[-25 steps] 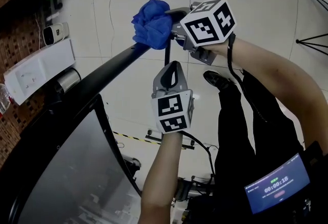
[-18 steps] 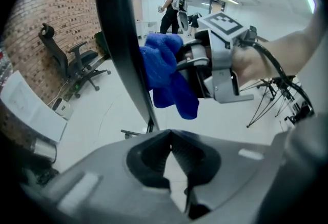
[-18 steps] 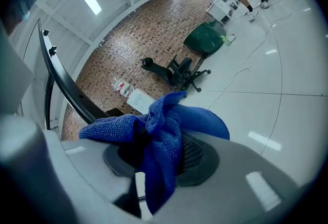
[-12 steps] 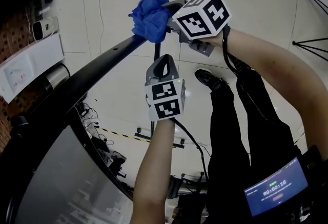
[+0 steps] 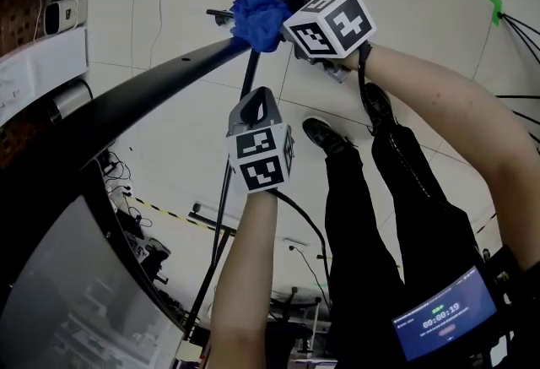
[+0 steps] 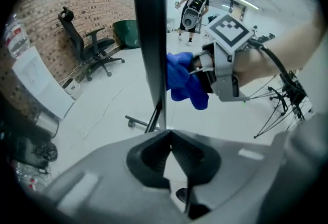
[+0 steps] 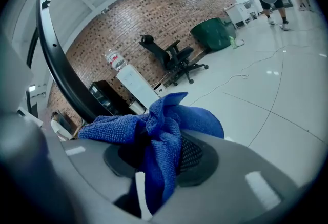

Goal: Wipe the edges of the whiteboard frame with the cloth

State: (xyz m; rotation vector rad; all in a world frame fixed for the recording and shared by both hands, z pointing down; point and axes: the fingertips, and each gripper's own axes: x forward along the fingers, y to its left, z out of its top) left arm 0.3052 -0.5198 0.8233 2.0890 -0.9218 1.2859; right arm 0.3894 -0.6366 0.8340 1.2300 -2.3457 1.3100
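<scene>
Grey left gripper [image 5: 258, 99] is nearest. Its jaws are pressed together with nothing in them. It sits at 6 o'clock of the blue cloth [image 5: 260, 8], just beside the black whiteboard frame [image 5: 160, 82], likely kept off the wipe path. Right gripper [image 5: 288, 8] clamps the cloth as a fat wad, probably as a soft rubbing pad, set against the frame's edge at 12 o'clock in head view. Far floor: green bin [image 6: 126, 33], contents hidden; bottle [image 7: 114, 59] on a white stand, fill unclear.

Jaws of right gripper [image 7: 156, 164] largely masked by crumpled blue microfibre cloth [image 7: 164, 130]. Head view's left edge cuts off black curved whiteboard frame [image 5: 143, 93]; lower end unseen.
</scene>
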